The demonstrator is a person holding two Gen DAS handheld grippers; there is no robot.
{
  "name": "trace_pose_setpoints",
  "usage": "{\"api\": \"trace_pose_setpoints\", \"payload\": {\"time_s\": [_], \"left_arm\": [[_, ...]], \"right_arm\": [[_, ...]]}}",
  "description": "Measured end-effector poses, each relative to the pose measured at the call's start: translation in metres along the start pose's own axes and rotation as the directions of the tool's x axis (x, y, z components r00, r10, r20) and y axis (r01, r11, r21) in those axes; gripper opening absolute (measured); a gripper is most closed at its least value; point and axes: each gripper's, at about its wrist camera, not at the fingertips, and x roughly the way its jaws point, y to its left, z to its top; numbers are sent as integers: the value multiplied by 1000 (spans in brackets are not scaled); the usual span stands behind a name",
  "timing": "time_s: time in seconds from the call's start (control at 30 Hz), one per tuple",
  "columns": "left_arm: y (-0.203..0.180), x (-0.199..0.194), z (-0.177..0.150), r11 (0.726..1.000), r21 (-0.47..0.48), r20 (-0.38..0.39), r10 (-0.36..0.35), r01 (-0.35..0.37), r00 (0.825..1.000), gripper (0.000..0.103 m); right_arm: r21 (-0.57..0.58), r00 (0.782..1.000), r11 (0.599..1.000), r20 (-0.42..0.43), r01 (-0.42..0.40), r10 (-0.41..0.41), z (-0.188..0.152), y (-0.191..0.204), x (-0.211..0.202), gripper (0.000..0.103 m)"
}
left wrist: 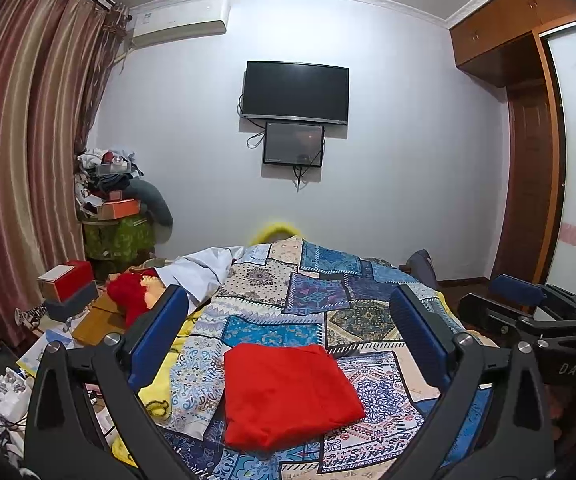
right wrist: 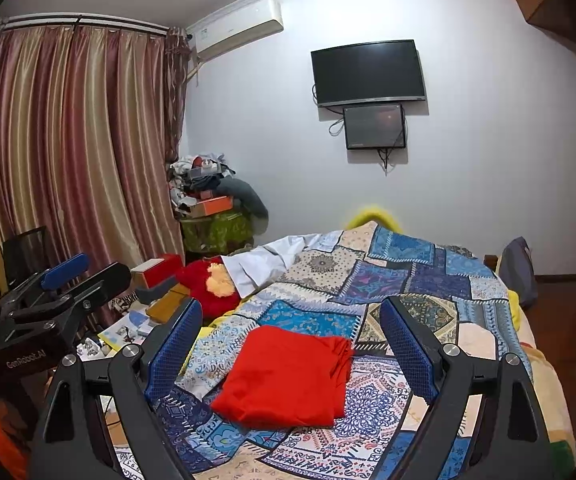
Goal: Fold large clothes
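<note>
A red garment (left wrist: 288, 394) lies folded into a flat rectangle on the patchwork bedspread (left wrist: 327, 280). In the right wrist view the same red garment (right wrist: 288, 376) shows a loose ruffled edge on its right side. My left gripper (left wrist: 288, 320) hovers above and short of it, jaws wide apart, nothing between the blue pads. My right gripper (right wrist: 291, 328) is held the same way, open and empty, and it also shows at the right edge of the left wrist view as a black frame (left wrist: 527, 312). The left gripper (right wrist: 64, 276) appears at the left of the right wrist view.
A white cloth (left wrist: 204, 268) and a red plush toy (left wrist: 128, 296) lie at the far left of the bed. Boxes and clutter (left wrist: 68, 292) crowd the bedside. A heap of clothes (left wrist: 108, 184) stands by the curtain (left wrist: 20, 160). A wardrobe (left wrist: 535, 160) is at the right.
</note>
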Motion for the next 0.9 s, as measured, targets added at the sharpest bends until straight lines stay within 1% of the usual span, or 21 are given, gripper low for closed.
{"api": "trace_pose_setpoints", "payload": {"time_s": [0.7, 0.9], "left_arm": [[-7, 0, 0, 1000, -9, -7, -2, 2, 1000, 102], [-7, 2, -1, 1000, -11, -14, -13, 13, 1000, 102]], "right_arm": [[21, 1000, 1000, 7, -5, 5, 3, -4, -4, 89], [29, 1000, 1000, 8, -3, 3, 2, -5, -6, 89]]}}
